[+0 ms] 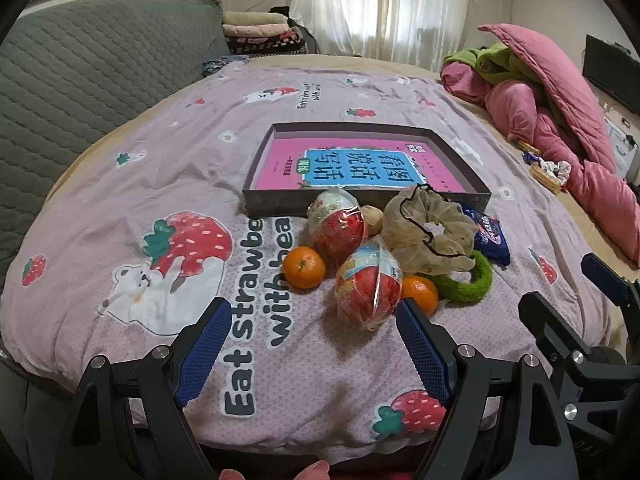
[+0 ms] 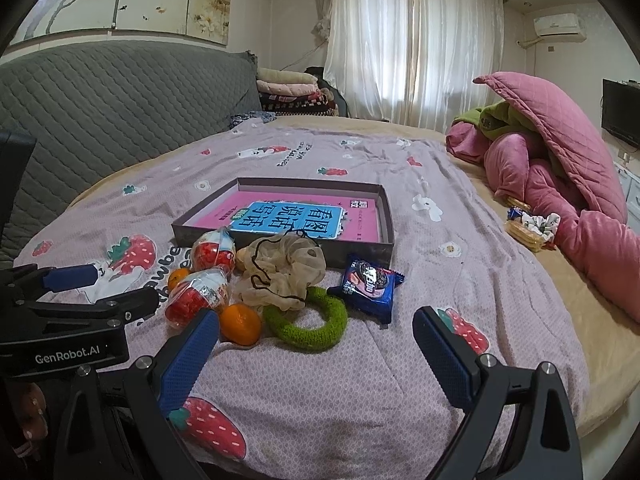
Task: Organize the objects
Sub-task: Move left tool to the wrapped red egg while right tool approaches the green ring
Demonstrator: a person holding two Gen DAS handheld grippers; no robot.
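Note:
A shallow grey box (image 1: 366, 203) (image 2: 280, 240) holding a pink and blue book (image 1: 360, 168) lies on the pink strawberry bedspread. In front of it sits a pile: two wrapped red snack packs (image 1: 368, 288) (image 1: 340, 228), two oranges (image 1: 304, 267) (image 1: 420, 294), a beige scrunchie (image 1: 428, 232) (image 2: 280, 272), a green fuzzy ring (image 1: 464, 284) (image 2: 308, 324) and a blue biscuit packet (image 1: 490, 236) (image 2: 368, 284). My left gripper (image 1: 312, 316) is open and empty just before the near snack pack. My right gripper (image 2: 316, 328) is open and empty, by the green ring.
A grey quilted headboard (image 1: 80, 80) lines the left. Pink and green bedding (image 1: 560, 112) (image 2: 560, 168) is heaped at the right, with small snacks (image 1: 548, 172) (image 2: 528, 228) beside it. Folded blankets (image 1: 260, 32) are stacked at the back.

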